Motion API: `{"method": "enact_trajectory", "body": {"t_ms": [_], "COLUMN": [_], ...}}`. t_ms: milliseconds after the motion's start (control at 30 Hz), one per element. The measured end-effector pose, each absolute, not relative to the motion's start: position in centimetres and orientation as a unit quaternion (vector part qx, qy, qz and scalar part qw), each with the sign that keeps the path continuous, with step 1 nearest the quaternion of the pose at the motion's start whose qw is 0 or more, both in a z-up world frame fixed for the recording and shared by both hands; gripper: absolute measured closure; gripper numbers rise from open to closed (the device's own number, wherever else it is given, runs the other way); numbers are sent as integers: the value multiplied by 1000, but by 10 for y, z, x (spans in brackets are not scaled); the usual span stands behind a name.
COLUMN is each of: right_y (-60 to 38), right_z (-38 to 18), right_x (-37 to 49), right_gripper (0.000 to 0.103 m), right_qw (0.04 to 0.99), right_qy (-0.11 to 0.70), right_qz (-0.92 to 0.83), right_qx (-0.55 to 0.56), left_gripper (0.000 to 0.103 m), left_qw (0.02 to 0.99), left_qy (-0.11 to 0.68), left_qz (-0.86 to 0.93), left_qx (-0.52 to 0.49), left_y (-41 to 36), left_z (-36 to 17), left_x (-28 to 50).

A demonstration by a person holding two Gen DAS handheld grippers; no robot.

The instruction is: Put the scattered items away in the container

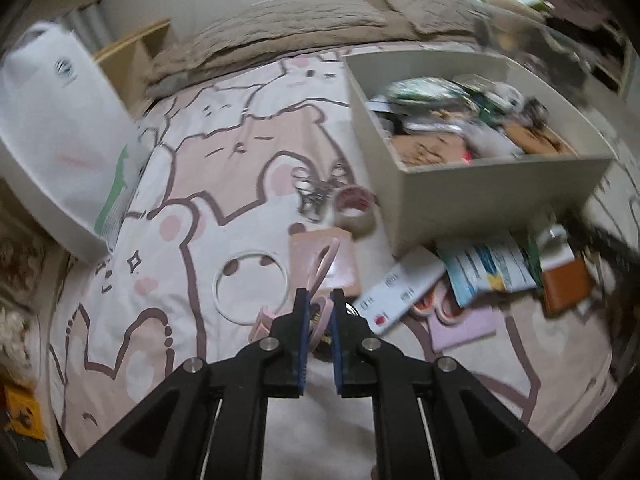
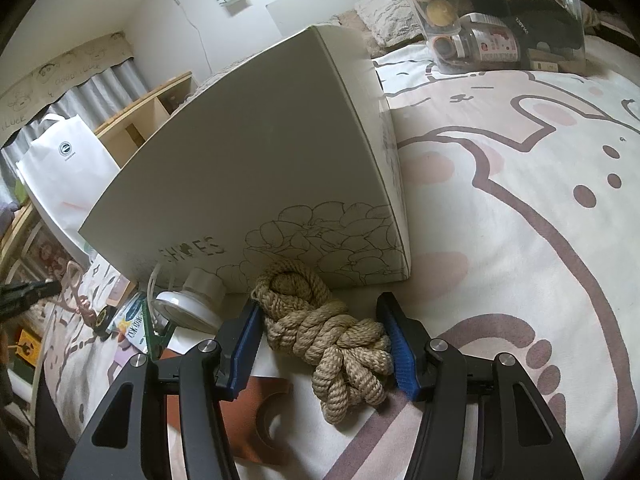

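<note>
The container is a white shoe box (image 1: 480,184) on the bed, open on top and holding several items; the right wrist view shows its flower-printed side (image 2: 248,160). My left gripper (image 1: 319,296) is shut on pink scissors (image 1: 322,268), whose handle loops stick up past the fingertips. It hangs over the bed to the left of the box. The right wrist view shows that gripper (image 2: 32,292) at the far left with the scissors (image 2: 74,280) dangling. My right gripper (image 2: 320,306) is shut on a tan rope bundle (image 2: 328,340) that lies on the bed against the box.
Loose on the cartoon bedspread beside the box are a tape roll (image 1: 356,210), a white ring (image 1: 250,284), a white card (image 1: 400,292), a blue packet (image 1: 488,268) and a brown wallet (image 1: 566,284). A white paper bag (image 1: 60,120) stands at left. A clear bin (image 2: 500,20) sits behind.
</note>
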State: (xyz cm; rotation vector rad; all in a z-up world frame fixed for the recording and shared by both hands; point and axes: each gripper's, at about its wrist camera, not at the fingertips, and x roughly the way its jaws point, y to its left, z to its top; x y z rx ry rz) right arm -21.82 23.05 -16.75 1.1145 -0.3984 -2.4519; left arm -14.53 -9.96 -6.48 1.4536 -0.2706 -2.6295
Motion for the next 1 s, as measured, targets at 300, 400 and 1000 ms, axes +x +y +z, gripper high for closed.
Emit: {"method": "enact_trajectory", "body": {"t_ms": [300, 400, 1000], "right_y": [231, 231, 231], "right_z": [-168, -168, -168], "right_x": [-217, -217, -217], "right_gripper": [45, 45, 45], "right_qw": [210, 211, 211], "right_qy": [-149, -150, -149], "right_qz": [-880, -879, -879], "right_qx": [400, 400, 401], "left_gripper": [87, 87, 24], "left_qw": [8, -33, 42], "left_qy": [-141, -129, 109], "left_qz": [-849, -833, -841], "left_qx": [510, 538, 528], "left_y": [-61, -51, -107], "left_z": [-83, -97, -122], "left_x": [-98, -83, -84]}}
